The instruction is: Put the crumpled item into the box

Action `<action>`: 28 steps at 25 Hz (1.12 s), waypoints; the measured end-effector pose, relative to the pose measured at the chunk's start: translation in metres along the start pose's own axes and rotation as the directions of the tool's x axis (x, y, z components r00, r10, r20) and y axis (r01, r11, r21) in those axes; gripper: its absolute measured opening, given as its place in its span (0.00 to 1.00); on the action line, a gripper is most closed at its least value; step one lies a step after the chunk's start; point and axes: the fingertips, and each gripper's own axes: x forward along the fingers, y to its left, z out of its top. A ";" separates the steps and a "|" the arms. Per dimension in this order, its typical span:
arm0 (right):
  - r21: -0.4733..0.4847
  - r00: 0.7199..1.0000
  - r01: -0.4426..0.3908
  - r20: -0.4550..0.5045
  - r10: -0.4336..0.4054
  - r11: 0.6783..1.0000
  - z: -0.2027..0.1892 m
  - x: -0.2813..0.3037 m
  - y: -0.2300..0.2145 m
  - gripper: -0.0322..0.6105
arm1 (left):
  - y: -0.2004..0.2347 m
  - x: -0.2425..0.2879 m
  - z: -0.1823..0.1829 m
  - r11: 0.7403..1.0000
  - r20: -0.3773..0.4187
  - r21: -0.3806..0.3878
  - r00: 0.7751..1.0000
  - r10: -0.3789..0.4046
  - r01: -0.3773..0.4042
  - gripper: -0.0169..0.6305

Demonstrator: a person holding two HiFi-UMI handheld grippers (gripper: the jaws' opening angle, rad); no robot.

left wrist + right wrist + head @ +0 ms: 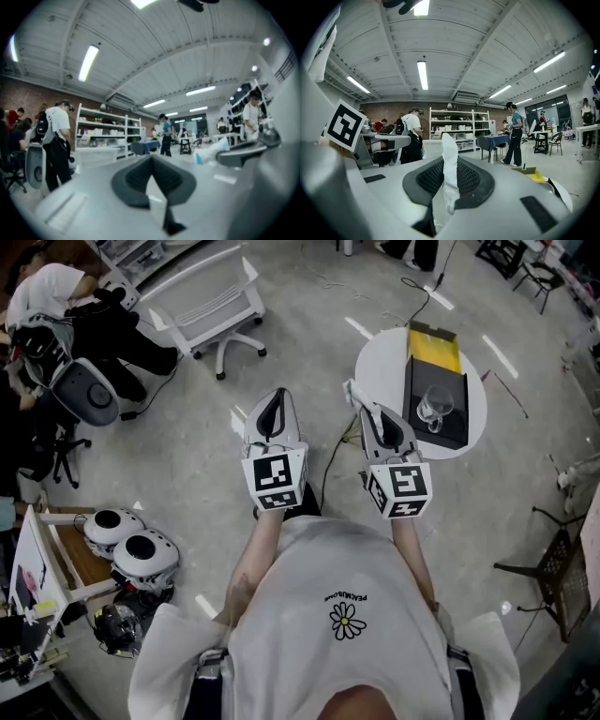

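**Holding a crumpled white strip (450,145) away from the black open-topped box (411,381)**

The right gripper (448,183) is clenched on the crumpled white strip. In the right gripper view its dark ribbed pads (471,178) pinch the strip at its lower end, and the rest stands upright above the jaw tips. In the head view the same gripper (358,401) sits just right of centre, with the strip (351,388) showing as a small pale tuft at its nose. It is well apart from the box.

The left gripper (151,159) has its jaws pressed together with nothing between them. Seen from the head, it (274,397) lies just left of centre, side by side with the right one, over bare grey concrete floor (187,446).

The black open-topped box rests on a round white table (380,362) in the upper right of the head view. Its yellow flap (433,351) is folded out at the far end, and a clear glass vessel (433,409) lies inside (what kind of vessel is hard to tell). In the right gripper view that flap (536,176) and the table edge (562,194) show at lower right.

A white slatted chair (211,306) stands at top centre-left.
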 end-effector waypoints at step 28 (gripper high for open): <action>0.062 0.938 0.345 -0.067 -0.342 0.936 0.046 0.337 -0.103 0.12 | 0.155 0.361 0.016 0.972 -0.039 -0.032 0.972 -0.233 0.232 0.03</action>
